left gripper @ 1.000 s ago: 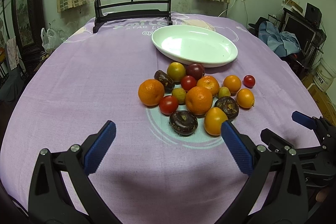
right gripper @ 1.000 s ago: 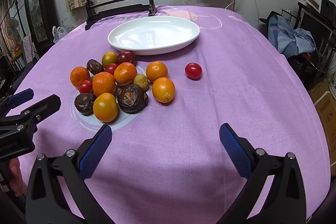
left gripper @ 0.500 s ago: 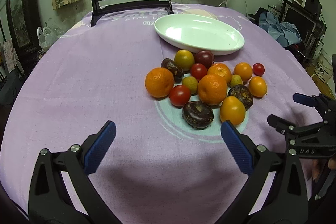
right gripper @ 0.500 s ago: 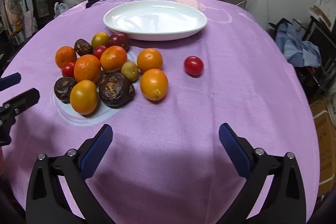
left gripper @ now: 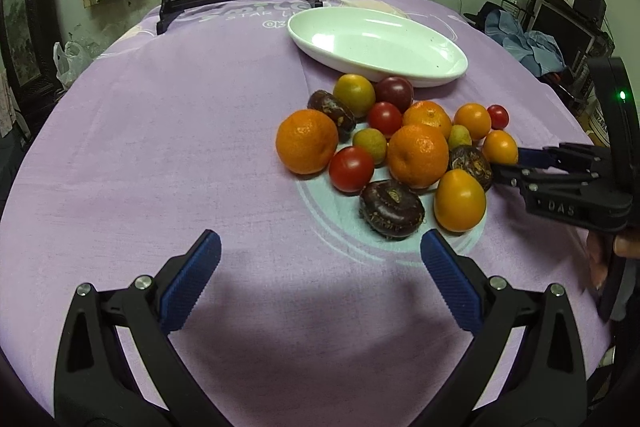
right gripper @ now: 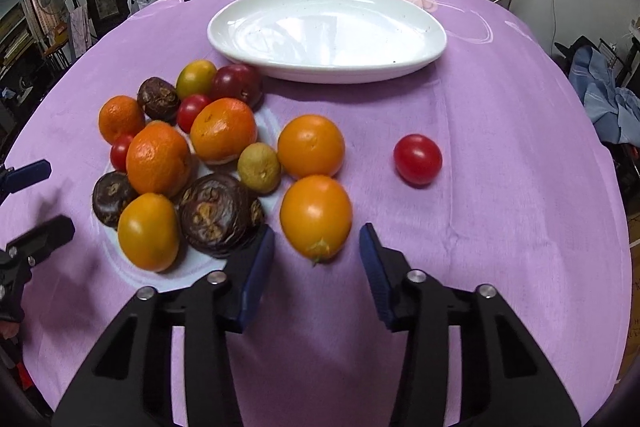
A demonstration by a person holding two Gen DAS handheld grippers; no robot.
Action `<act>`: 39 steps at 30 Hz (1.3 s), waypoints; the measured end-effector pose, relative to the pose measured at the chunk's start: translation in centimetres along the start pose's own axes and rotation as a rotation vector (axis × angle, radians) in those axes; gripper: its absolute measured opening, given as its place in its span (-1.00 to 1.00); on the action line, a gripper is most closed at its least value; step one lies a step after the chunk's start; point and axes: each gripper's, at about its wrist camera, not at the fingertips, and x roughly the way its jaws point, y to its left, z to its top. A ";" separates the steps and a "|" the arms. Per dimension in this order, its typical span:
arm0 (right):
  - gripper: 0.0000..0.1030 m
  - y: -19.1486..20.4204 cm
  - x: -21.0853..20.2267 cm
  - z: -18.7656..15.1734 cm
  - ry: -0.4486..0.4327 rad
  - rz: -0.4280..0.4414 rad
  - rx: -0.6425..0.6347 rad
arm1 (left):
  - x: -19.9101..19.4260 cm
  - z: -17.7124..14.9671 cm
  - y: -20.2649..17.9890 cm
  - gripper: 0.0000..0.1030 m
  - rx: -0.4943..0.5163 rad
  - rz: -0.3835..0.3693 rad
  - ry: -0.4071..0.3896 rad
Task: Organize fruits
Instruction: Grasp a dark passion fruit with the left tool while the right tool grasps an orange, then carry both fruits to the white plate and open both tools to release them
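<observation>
The right gripper (right gripper: 317, 251) has just been narrowed around the near yellow-orange fruit (right gripper: 316, 217), pads not yet touching it, seemingly for transfer to the white plate (right gripper: 434, 45). The left gripper (left gripper: 320, 269) is held wide open, grasping nothing, near the pile.

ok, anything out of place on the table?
One red cherry tomato sits alone on the purple cloth, apart from the fruit cluster. The white plate holds nothing. Nothing spilled or damaged.

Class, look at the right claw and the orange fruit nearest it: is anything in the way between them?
Nothing visible. The right claw sits just short of the orange fruit, jaws having just narrowed, either side of its near end. The dark fruit lies beside, left.
</observation>
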 end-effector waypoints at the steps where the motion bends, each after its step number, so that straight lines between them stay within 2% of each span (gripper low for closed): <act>1: -0.22 -0.2 0.1 0.2 -0.007 0.010 0.006 | 0.1 0.0 -0.1 0.96 0.003 -0.004 0.003; 2: -0.31 -0.4 0.1 0.3 -0.014 0.018 0.012 | 0.2 0.0 -0.2 0.96 0.009 -0.011 0.007; 9: -0.32 -1.0 -0.5 -0.2 -0.041 0.057 0.058 | 1.1 0.2 -1.4 0.96 0.035 -0.049 0.033; 10: -0.32 -1.1 -0.7 -0.5 -0.043 0.068 0.065 | 1.3 0.2 -1.7 0.88 0.037 -0.059 0.040; 13: -0.32 -1.3 -1.5 -1.0 -0.058 0.098 0.083 | 2.2 0.4 -2.1 0.41 0.050 -0.088 0.082; 19: -0.32 -1.2 -2.5 -2.2 -0.070 0.127 0.085 | 3.2 1.3 -3.1 0.37 0.056 -0.070 0.099; 23: -0.32 -1.3 -2.9 -2.5 -0.076 0.142 0.090 | 3.5 1.7 -3.8 -0.11 0.076 -0.053 0.097; 24: -0.32 -1.3 -3.0 -2.6 -0.076 0.142 0.089 | 3.5 1.9 -3.9 -0.14 0.076 -0.067 0.099; 29: -0.32 -1.2 -3.5 -2.9 -0.085 0.152 0.087 | 3.2 1.8 -3.8 -0.16 0.081 -0.083 0.089; 33: -0.32 -1.4 -5.0 -2.5 -0.122 0.176 0.095 | 1.0 1.9 -3.9 -0.16 0.095 -0.123 0.050; 36: -0.32 -1.5 -6.6 -1.0 -0.172 0.192 0.095 | -1.2 4.0 -3.8 -0.16 0.096 -0.155 -0.010; 39: -0.32 -1.6 -7.8 2.0 -0.238 0.178 0.079 | -2.0 7.9 -4.0 -0.16 0.089 -0.159 -0.072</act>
